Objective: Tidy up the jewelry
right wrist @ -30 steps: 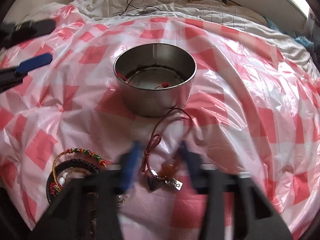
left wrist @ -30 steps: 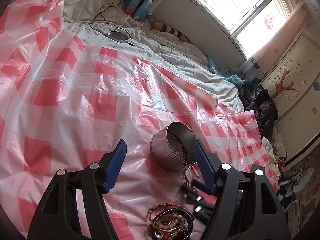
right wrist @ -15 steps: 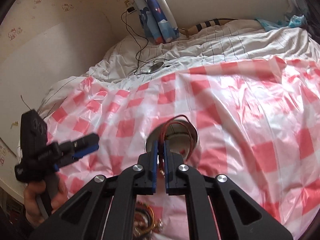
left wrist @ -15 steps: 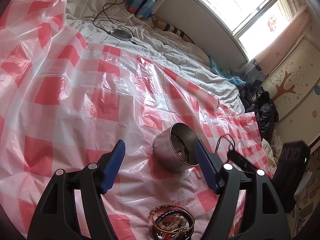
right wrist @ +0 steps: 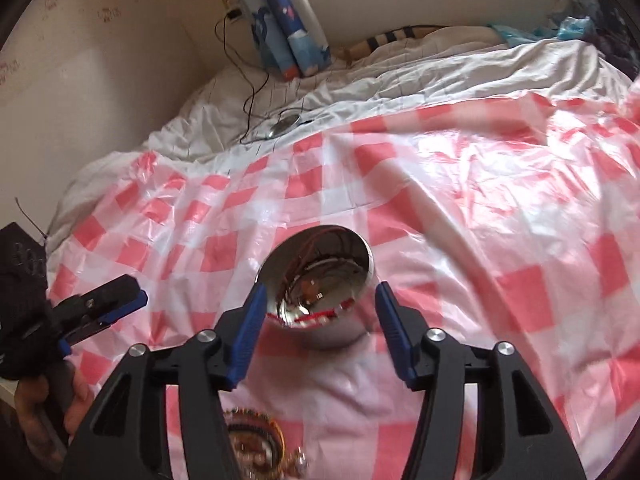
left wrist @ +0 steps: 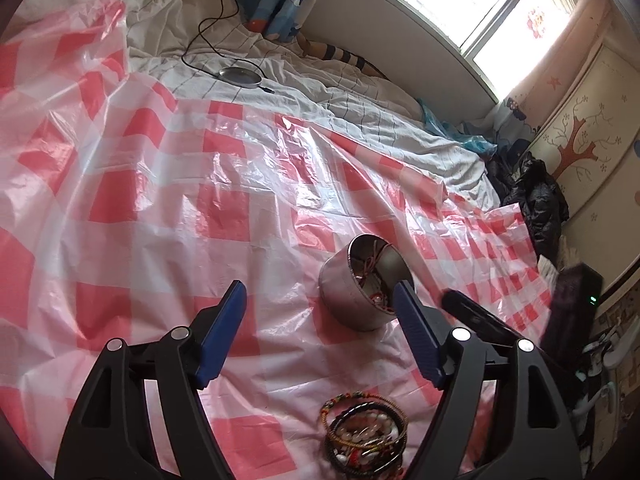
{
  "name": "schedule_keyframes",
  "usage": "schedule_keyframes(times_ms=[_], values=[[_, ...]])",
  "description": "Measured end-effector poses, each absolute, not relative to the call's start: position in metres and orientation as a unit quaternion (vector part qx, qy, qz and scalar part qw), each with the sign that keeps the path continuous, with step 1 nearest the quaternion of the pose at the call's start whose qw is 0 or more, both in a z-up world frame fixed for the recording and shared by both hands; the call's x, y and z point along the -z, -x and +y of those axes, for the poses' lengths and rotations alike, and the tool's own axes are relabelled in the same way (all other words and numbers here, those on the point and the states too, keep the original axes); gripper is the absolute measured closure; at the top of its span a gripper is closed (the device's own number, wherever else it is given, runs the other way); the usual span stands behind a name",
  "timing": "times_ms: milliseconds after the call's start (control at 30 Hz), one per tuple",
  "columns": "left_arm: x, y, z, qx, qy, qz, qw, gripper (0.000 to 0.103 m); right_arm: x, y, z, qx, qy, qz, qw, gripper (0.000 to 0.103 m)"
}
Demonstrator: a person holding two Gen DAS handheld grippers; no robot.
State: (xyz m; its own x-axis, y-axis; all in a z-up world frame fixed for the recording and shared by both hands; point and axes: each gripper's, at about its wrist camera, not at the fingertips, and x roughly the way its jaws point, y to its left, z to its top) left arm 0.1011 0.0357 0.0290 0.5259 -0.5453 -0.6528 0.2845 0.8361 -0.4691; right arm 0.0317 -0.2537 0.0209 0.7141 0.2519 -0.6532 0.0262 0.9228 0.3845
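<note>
A steel bowl (left wrist: 362, 288) stands on the red-and-white checked plastic sheet (left wrist: 168, 200) and holds a red cord necklace (left wrist: 370, 264) with other pieces. It also shows in the right wrist view (right wrist: 320, 280), straight ahead of my right gripper (right wrist: 318, 300), which is open and empty above it. A pile of beaded bracelets (left wrist: 366, 436) lies near the front, low between the arms of my left gripper (left wrist: 320, 294), which is open and empty. The bracelets (right wrist: 256, 440) show blurred in the right wrist view. The left gripper (right wrist: 104, 308) appears at the left there.
The sheet covers a bed with white bedding (left wrist: 360, 100). A round metal disc with a black cable (left wrist: 240, 76) lies at the far side. Dark clothes (left wrist: 536, 200) and a cupboard (left wrist: 588, 152) stand to the right, under a window (left wrist: 480, 12).
My right gripper has opened and let the red cord necklace drop into the bowl. It was shut on the necklace above the bowl half a second ago. The left gripper stays open.
</note>
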Motion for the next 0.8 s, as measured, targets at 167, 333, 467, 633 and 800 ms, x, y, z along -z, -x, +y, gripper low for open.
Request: schedule_keyframes(times_ms=[167, 333, 467, 633, 800], values=[[-0.03, -0.083, 0.042, 0.248, 0.113, 0.43, 0.86, 0.029, -0.008, 0.015, -0.273, -0.046, -0.217, 0.376, 0.899, 0.032], [-0.018, -0.045, 0.036, 0.311, 0.084, 0.457, 0.829, 0.029, 0.003, 0.039, -0.276, -0.059, -0.26, 0.39, 0.881, 0.031], [0.001, -0.031, 0.032, 0.329, 0.104, 0.486, 0.803, 0.029, 0.005, 0.04, -0.274, -0.065, -0.271, 0.388, 0.879, 0.027], [0.021, -0.043, 0.03, 0.336, 0.164, 0.52, 0.768, 0.029, 0.009, 0.039, -0.273, -0.062, -0.27, 0.393, 0.877, 0.027], [0.033, -0.048, 0.009, 0.345, 0.169, 0.538, 0.75, 0.029, 0.011, 0.035, -0.275, -0.06, -0.275, 0.393, 0.876, 0.027]])
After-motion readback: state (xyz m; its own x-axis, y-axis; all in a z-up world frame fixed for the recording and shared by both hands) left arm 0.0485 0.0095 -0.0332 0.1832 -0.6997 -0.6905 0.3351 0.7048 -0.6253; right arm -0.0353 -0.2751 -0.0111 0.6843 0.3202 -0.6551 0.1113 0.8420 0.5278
